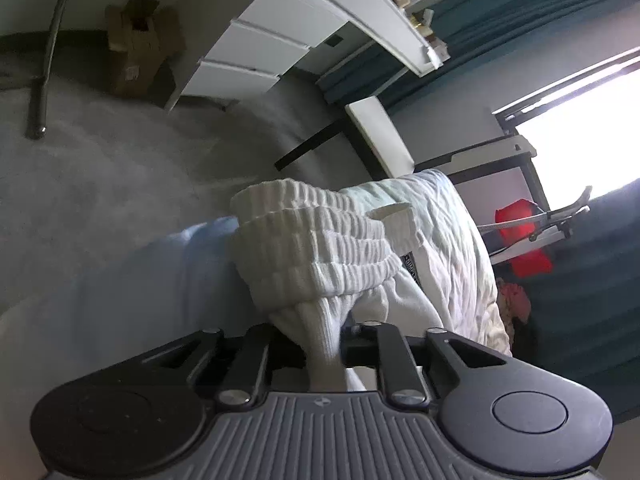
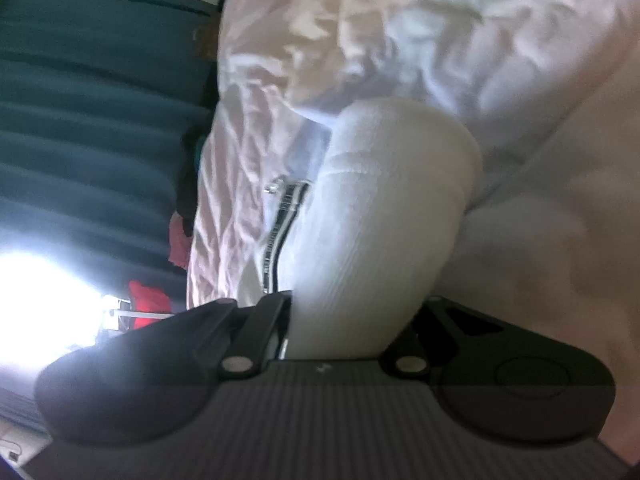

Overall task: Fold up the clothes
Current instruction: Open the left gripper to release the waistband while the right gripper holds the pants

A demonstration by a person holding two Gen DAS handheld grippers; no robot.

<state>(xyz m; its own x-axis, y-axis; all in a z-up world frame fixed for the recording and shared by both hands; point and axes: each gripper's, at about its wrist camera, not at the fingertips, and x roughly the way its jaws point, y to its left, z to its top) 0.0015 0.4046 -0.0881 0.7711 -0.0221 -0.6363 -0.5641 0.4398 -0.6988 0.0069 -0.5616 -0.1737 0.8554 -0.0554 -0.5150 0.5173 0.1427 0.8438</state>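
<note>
A white ribbed garment (image 1: 320, 248) with a gathered elastic band hangs bunched in front of my left gripper (image 1: 324, 344). Its jaws are shut on a fold of that cloth. In the blurred right wrist view the same white garment (image 2: 380, 200) bulges up out of my right gripper (image 2: 352, 320), which is shut on it. The cloth hides the fingertips there. A black-and-white striped tape (image 2: 280, 220) runs along the garment's left side. Under the garment lies a bed with a crumpled white quilt (image 1: 452, 232), which also fills the top of the right wrist view (image 2: 480, 40).
Grey carpet (image 1: 100, 184) spreads to the left of the bed. A cardboard box (image 1: 136, 52) and a white drawer unit (image 1: 256, 52) stand at its far side. A bright window (image 1: 580, 128), a red thing (image 1: 520, 236) and a teal curtain (image 2: 80, 100) lie beyond the bed.
</note>
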